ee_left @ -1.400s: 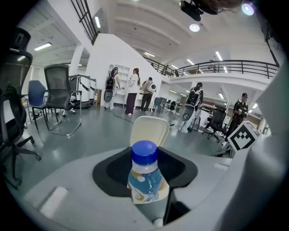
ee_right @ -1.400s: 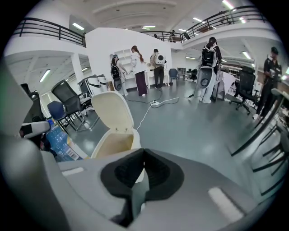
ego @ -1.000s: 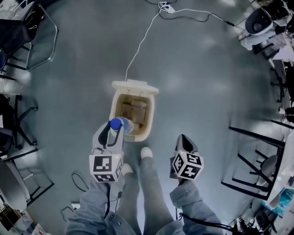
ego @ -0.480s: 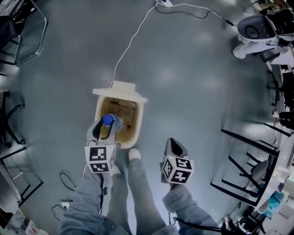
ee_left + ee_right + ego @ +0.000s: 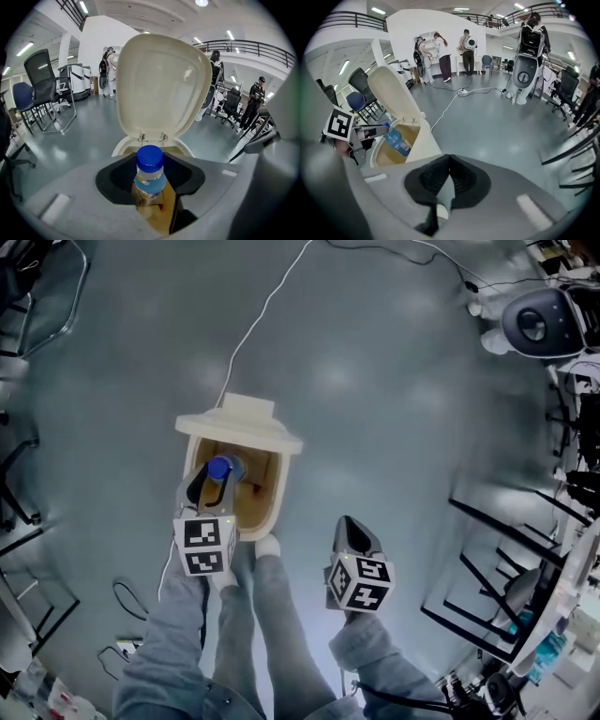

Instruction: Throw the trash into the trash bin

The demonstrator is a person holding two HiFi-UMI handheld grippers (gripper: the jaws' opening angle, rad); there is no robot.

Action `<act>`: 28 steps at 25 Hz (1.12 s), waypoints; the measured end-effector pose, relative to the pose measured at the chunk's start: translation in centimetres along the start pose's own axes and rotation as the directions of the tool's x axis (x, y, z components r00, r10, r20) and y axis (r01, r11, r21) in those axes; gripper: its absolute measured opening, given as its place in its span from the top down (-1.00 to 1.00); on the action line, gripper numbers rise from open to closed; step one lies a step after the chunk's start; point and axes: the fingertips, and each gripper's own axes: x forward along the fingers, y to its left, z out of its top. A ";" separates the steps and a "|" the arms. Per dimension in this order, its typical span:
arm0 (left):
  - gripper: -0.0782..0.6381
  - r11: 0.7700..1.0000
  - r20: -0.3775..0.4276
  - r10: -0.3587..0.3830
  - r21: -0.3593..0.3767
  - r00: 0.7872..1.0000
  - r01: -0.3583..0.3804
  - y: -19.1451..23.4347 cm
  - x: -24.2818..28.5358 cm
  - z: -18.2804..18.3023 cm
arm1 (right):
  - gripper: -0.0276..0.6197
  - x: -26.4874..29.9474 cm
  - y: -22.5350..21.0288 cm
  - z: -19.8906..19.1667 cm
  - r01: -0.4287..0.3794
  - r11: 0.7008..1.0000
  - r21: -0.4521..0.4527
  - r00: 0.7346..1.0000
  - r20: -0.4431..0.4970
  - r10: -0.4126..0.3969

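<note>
Bottle point(image 5: 223, 468), plastic, clear-walled, with a blue screw cap and a blue label band. We log it pinched between the jaws of the left gripper point(image 5: 212, 486), cap pointing away from the hand. It is held over the open mouth of the trash bin point(image 5: 278, 491) and is not yet inside.

Receptacle: cream plastic, rounded-rectangular, smooth walls. Its hinged lid point(image 5: 239, 423) stands up at the back, and brown, cardboard-like scraps point(image 5: 251, 486) lie within.

Idle item: right gripper point(image 5: 351, 538), jaws pressed together on nothing, beside the bin over the grey floor point(image 5: 394, 381).

Step in hand, by our judgement: the release. We would centre the bottle over the opening, clear of rim and lid, then spread the jaws fully. The smooth round body should slip free easily, but could bounce off the rim if dropped off-centre.
</note>
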 end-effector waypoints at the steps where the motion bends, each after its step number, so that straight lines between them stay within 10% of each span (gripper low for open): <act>1: 0.26 1.000 -0.013 -0.007 -0.015 1.000 0.007 -0.1 0.2 -0.2 | 0.91 0.2 0.0 0.2 -0.001 1.000 -0.003 1.000 -0.002 0.001; 28: 0.10 0.999 0.056 0.012 -0.048 0.998 -0.009 0.9 -7.8 1.1 | 0.91 -2.2 3.7 0.9 -0.029 1.000 0.001 0.997 0.067 0.029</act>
